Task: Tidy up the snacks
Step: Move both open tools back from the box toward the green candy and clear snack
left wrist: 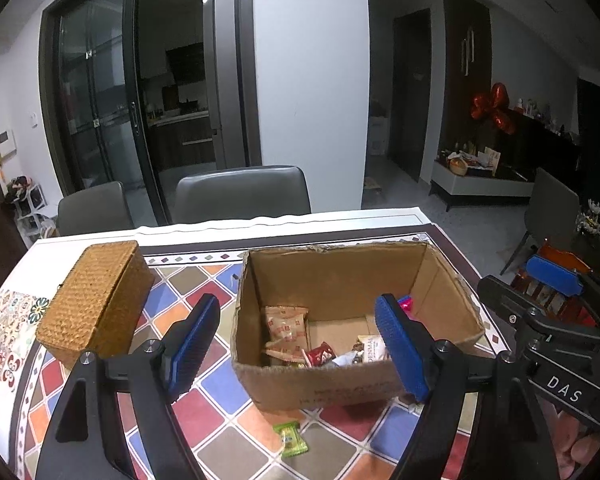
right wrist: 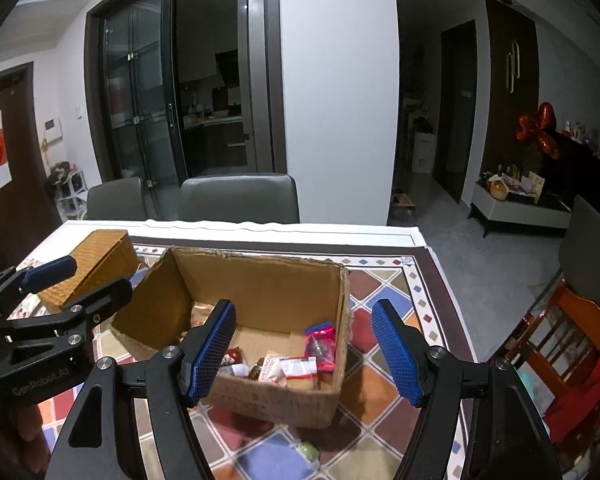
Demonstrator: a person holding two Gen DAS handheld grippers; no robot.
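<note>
An open cardboard box [left wrist: 332, 272] [right wrist: 260, 280] stands on the patterned tablecloth and holds several wrapped snacks [left wrist: 286, 330] [right wrist: 320, 344]. A green snack packet [left wrist: 290, 438] lies on the cloth in front of the box; it shows blurred in the right wrist view [right wrist: 307, 450]. My left gripper [left wrist: 300, 346] is open and empty, hovering over the box's near left side. My right gripper [right wrist: 306, 354] is open and empty above the box's near wall. Each gripper shows at the edge of the other's view [left wrist: 556, 280] [right wrist: 52, 272].
A closed woven basket [left wrist: 96, 300] [right wrist: 96, 260] sits left of the box. Two grey chairs [left wrist: 240, 192] stand behind the table. The table's right edge [right wrist: 452, 300] drops to the floor, with a wooden chair [right wrist: 572, 344] beside it.
</note>
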